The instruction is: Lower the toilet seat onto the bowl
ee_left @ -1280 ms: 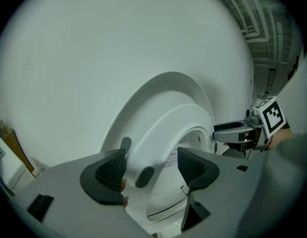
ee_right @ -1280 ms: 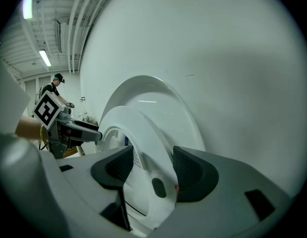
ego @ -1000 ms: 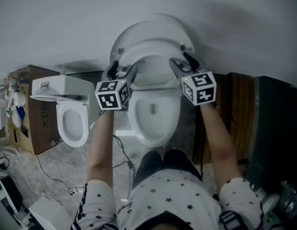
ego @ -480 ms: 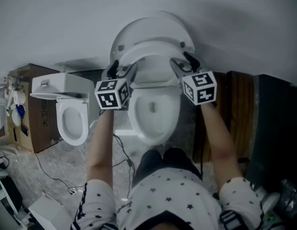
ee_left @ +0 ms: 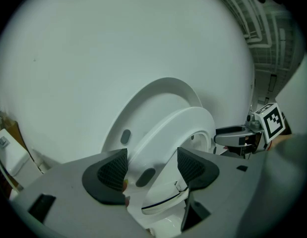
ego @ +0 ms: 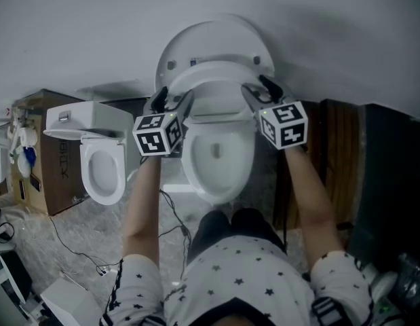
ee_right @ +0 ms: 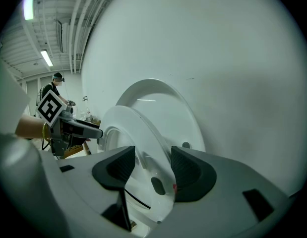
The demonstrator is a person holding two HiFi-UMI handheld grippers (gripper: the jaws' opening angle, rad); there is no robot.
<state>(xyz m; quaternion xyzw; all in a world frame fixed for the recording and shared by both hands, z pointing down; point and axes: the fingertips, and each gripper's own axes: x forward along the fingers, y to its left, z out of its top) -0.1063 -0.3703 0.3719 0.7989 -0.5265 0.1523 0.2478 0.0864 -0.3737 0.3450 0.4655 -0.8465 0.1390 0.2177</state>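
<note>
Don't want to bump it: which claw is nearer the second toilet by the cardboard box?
Left. The left claw straddles the edge of the raised seat on the side of the second toilet. The right claw, jaws just closing around the opposite edge, sits farther off.

Floor (ego: 33, 240): grey, marbled.
Toilet (ego: 216, 168): stands on floor, against wall.
Second toilet (ego: 101, 172): stands to its left, just beside cardboard box (ego: 36, 148).
Cable (ego: 72, 252): black, lying loose.
</note>
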